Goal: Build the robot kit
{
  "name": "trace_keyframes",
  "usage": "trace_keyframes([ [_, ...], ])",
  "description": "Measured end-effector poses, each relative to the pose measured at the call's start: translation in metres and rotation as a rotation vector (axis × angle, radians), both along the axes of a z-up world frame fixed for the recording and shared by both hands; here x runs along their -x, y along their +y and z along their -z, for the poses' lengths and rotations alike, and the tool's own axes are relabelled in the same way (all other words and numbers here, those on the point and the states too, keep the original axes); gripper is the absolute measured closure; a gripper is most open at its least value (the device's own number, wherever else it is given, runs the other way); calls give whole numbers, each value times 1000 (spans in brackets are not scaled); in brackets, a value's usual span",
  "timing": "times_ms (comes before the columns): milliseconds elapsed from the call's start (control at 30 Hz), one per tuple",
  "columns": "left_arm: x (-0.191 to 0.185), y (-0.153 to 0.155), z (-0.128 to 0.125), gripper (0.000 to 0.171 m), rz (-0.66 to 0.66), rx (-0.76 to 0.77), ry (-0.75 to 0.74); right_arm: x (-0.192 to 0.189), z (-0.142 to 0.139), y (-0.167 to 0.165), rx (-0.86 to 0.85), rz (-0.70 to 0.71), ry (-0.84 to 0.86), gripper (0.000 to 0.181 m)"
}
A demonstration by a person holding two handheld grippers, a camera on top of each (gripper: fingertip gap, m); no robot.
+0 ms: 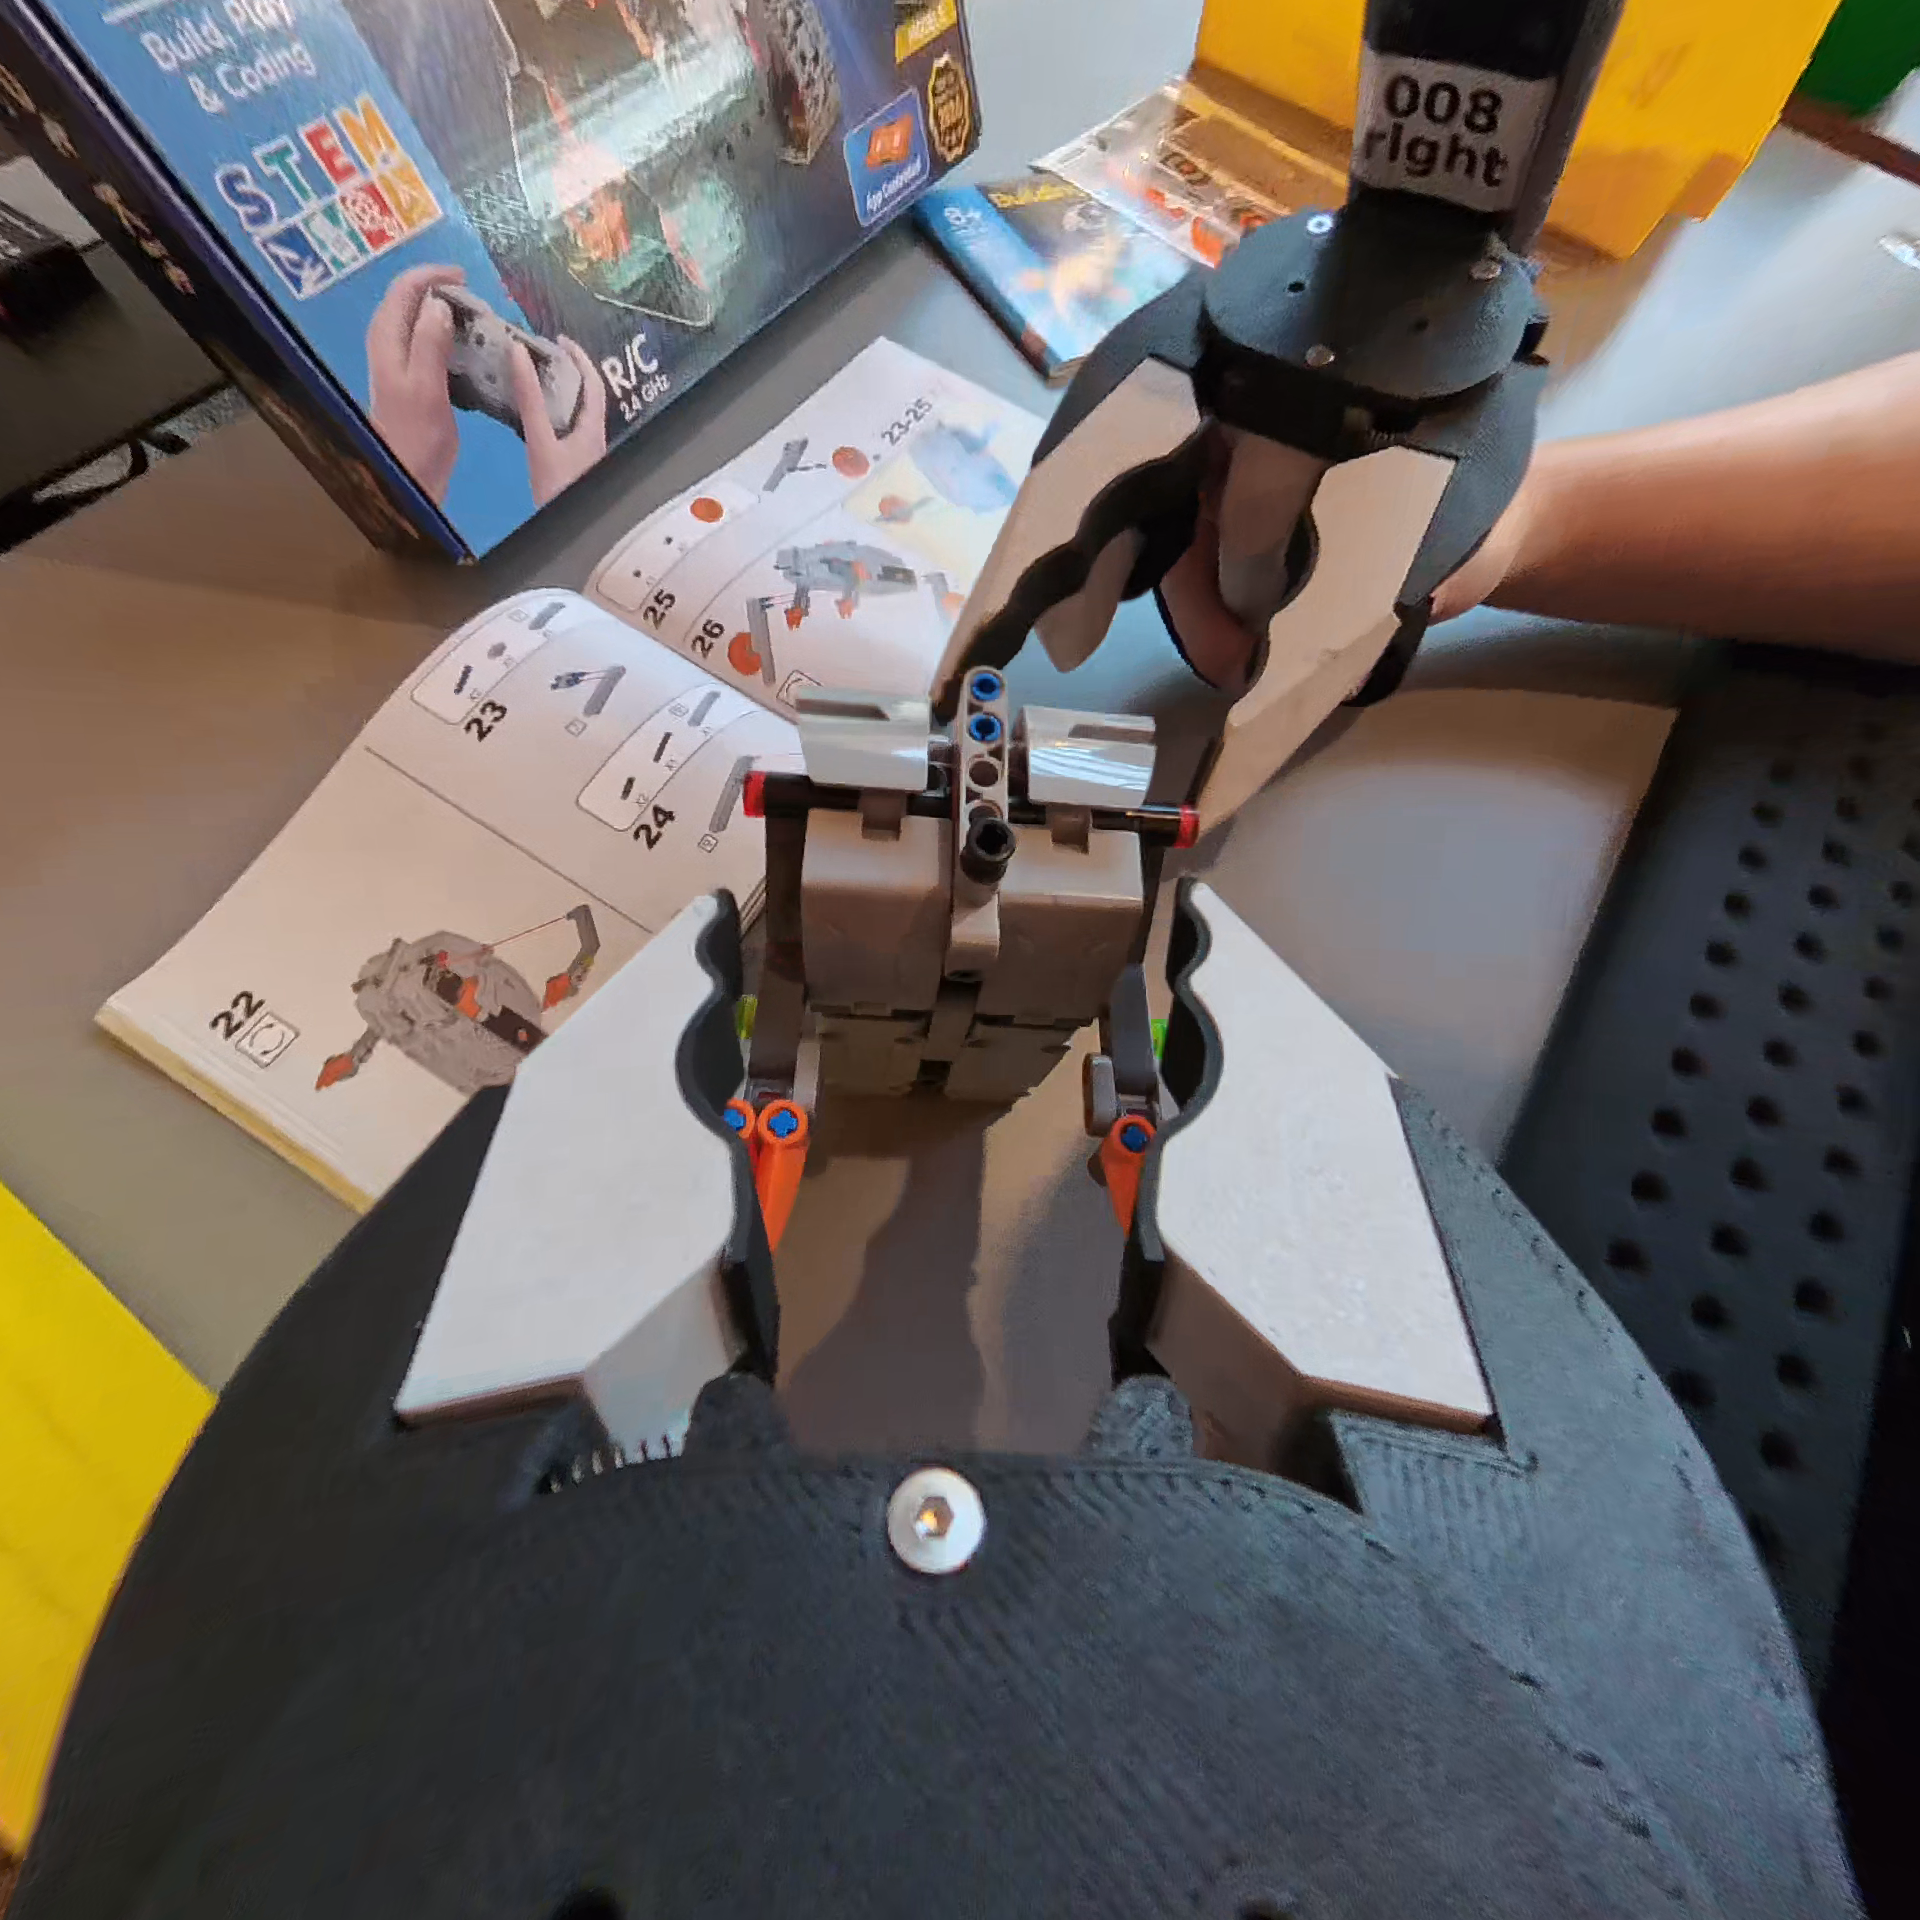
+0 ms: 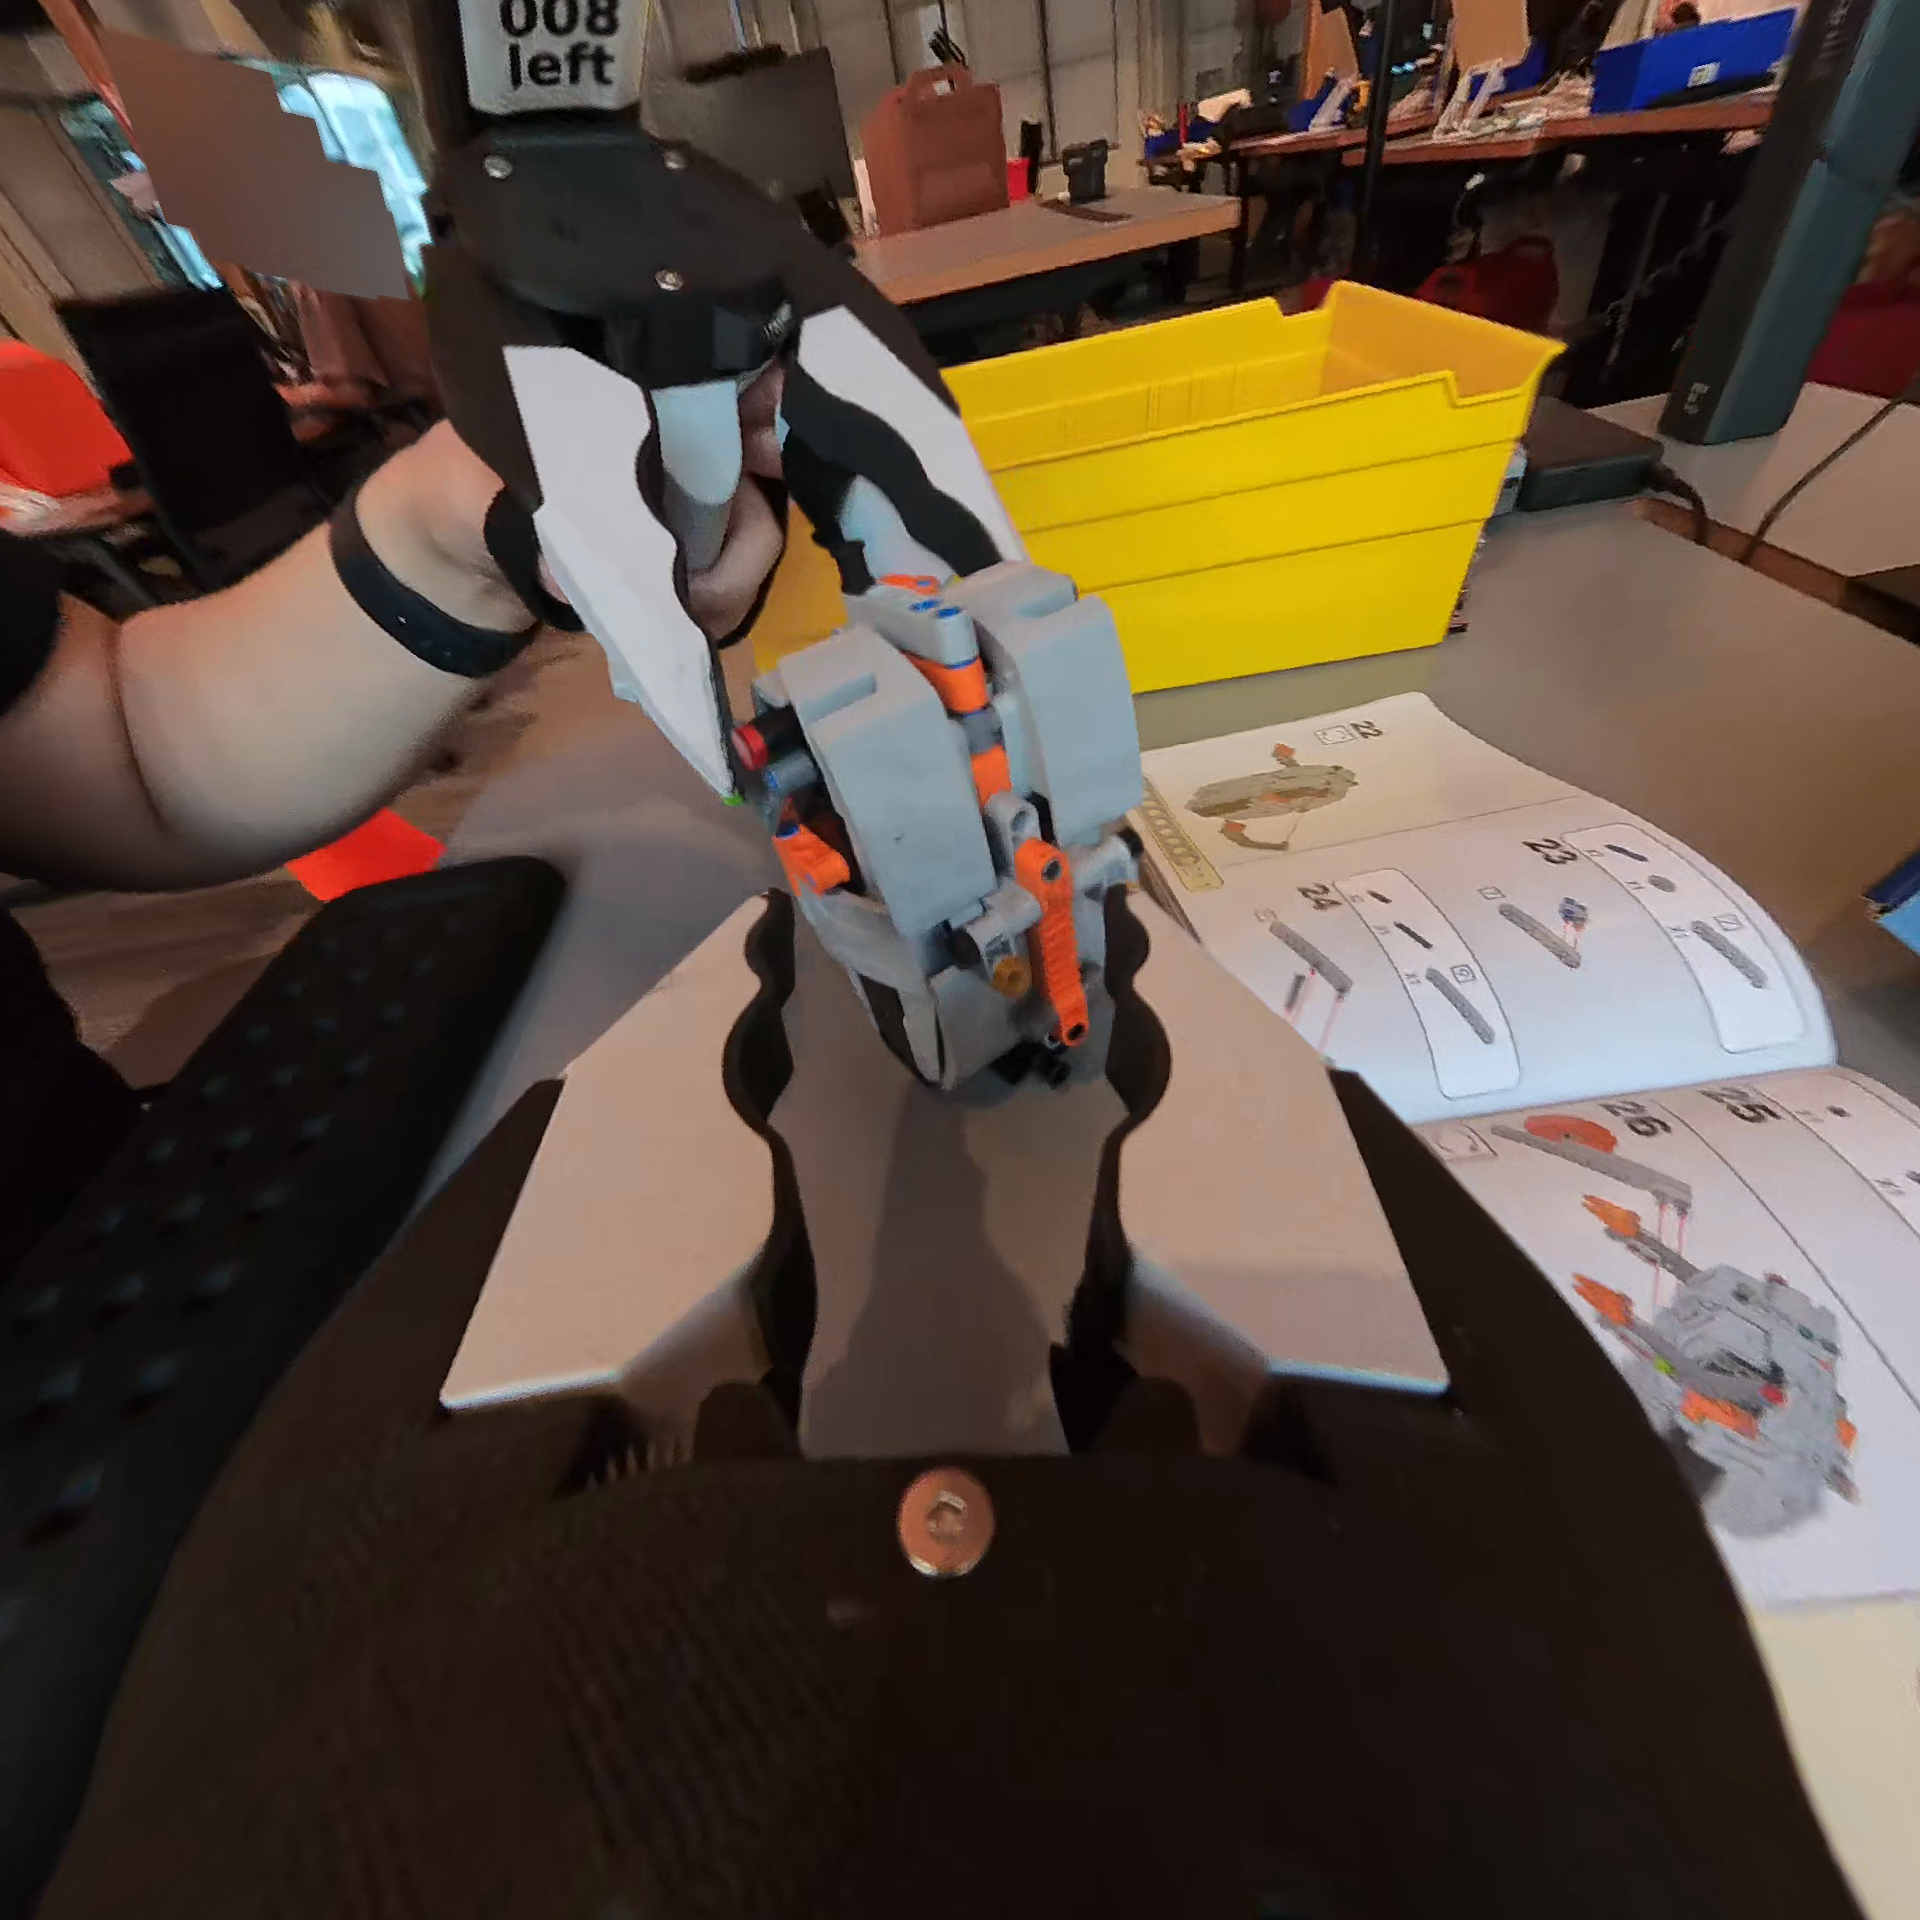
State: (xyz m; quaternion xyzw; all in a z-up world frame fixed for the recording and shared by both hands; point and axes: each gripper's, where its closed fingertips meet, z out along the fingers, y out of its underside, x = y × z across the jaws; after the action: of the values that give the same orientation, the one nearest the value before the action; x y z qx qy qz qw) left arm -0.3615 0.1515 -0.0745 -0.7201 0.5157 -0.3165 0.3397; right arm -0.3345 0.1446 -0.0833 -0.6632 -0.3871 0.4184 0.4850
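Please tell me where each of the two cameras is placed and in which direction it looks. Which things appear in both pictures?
Left wrist view: sits on the left gripper, looks along its jaws, which clamp the grey block model; beyond, the right gripper and a forearm.
Right wrist view: sits on the right gripper, looks the opposite way at the same model; jaws open around it; the left gripper and a hand show.
Shared: model, open instruction booklet, yellow bin, both grippers.
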Motion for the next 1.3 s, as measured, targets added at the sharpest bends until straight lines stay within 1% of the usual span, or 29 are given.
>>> trace_keyframes([
  [67, 3, 0, -6, 96, -13, -6, -2, 7, -4, -1, 18, -36, 30, 122],
  [133, 3, -5, -10, 95, 10, 46, 4, 12, -6, -1, 2, -36, 28, 122],
  [233, 3, -7, -4, 93, 40, 85, 87, 14, -8, 1, -4, -18, 46, 124],
  [333, 4, -5, 4, 98, 30, 75, 180, 13, -10, 1, 32, -23, 90, 128],
  [400, 4, -4, 10, 97, 19, 59, 223, 13, -11, 2, 67, -22, 114, 128],
  [500, 3, -4, 11, 97, 4, 44, 248, 14, -12, 3, 103, -13, 159, 126],
  [533, 3, -3, 11, 97, 5, 43, 251, 14, -12, 3, 110, -12, 170, 126],
  [567, 3, -3, 11, 97, 7, 43, 252, 16, -14, 0, 106, -29, 178, 131],
  [733, 8, -6, 12, 97, -4, 52, 265, 22, -14, -4, 97, -30, 179, 131],
  [800, 16, -10, 12, 97, -23, 57, 286, 31, -13, -7, 99, -49, 188, 131],
  [900, 37, -11, 12, 97, -88, 75, 306, 52, -14, -5, 104, -77, 209, 131],
  [967, 53, -7, 12, 97, -143, 76, 308, 65, -13, -1, 99, -84, 205, 136],
  [1033, 62, -2, 12, 97, -186, 85, 283, 69, -12, 0, 140, -102, 205, 132],
  [1100, 68, 2, 12, 97, -217, 89, 275, 56, -16, -2, 175, -98, 240, 130],
  [1167, 72, 5, 12, 97, -234, 84, 284, 31, -16, -2, 174, -46, 242, 130],
  [1300, 75, 10, 12, 97, -226, 84, 279, -30, -7, 2, 114, 123, 111, 129],
])
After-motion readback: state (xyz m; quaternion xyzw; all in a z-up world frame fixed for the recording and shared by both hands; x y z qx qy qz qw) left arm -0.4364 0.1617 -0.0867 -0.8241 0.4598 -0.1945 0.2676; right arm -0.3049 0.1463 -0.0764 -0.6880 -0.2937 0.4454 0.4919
